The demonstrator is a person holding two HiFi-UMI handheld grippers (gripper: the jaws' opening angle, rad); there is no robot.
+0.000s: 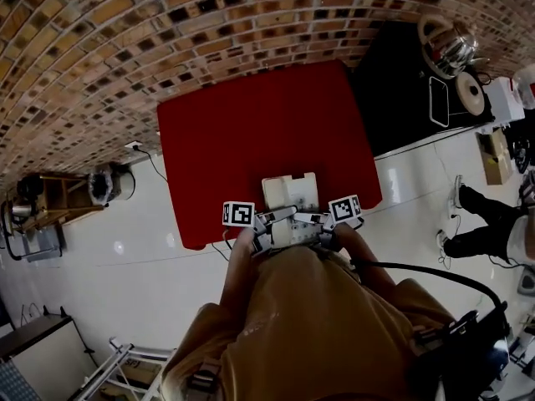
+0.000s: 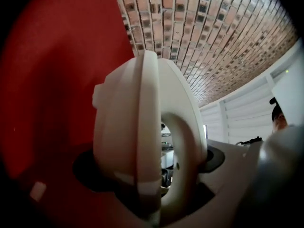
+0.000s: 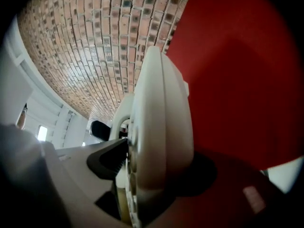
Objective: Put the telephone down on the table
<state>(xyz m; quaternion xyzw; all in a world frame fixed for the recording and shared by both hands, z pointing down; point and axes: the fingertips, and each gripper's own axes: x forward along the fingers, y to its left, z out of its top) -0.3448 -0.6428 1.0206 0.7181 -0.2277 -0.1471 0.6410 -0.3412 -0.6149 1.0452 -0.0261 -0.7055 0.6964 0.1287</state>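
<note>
One smooth rounded plastic telephone (image 1: 291,193)

Head cam sits up top, looking steeply down over my shoulders at the red rectangular tabletop (image 1: 251,140). The cams on my left gripper (image 1: 269,220) and right gripper (image 1: 322,220) look along their jaws, jammed right up against the cream plastic telephone (image 2: 142,127). All three views share it, plus the red top and the brown brick wall (image 3: 85,42).

Multicoloured brick wall (image 1: 167,23), glossy white floor (image 1: 125,249)
</note>
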